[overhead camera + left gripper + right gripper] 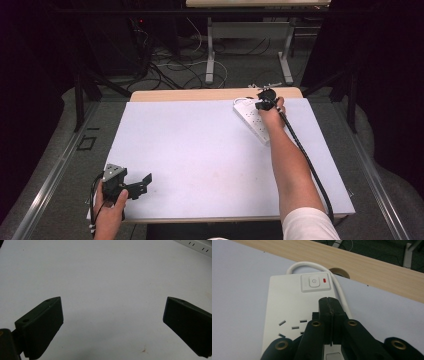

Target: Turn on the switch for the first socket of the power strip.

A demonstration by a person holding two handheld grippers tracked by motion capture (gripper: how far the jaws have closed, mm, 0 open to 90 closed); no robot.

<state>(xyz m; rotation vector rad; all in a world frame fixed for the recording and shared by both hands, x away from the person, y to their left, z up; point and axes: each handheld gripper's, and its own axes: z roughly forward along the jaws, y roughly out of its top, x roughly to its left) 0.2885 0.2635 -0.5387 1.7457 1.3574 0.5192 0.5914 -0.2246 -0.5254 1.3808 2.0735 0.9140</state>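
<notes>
A white power strip (252,120) lies at the far right of the white table top (200,150). In the right gripper view its power button (314,282) and a red indicator light (325,280) sit at the strip's far end, and its white cord (317,264) loops off behind. My right gripper (331,300) hovers over the power strip (287,307), jaws pressed together with nothing between them, tips just short of the button. My left gripper (145,181) rests at the near left corner, its jaws wide apart over bare table and holding nothing.
A wooden table edge (210,94) with a round cable hole (339,272) runs behind the white surface. Beyond it stand metal desk legs (210,55) and loose cables on the floor. A black cable (310,165) trails from my right gripper along the forearm.
</notes>
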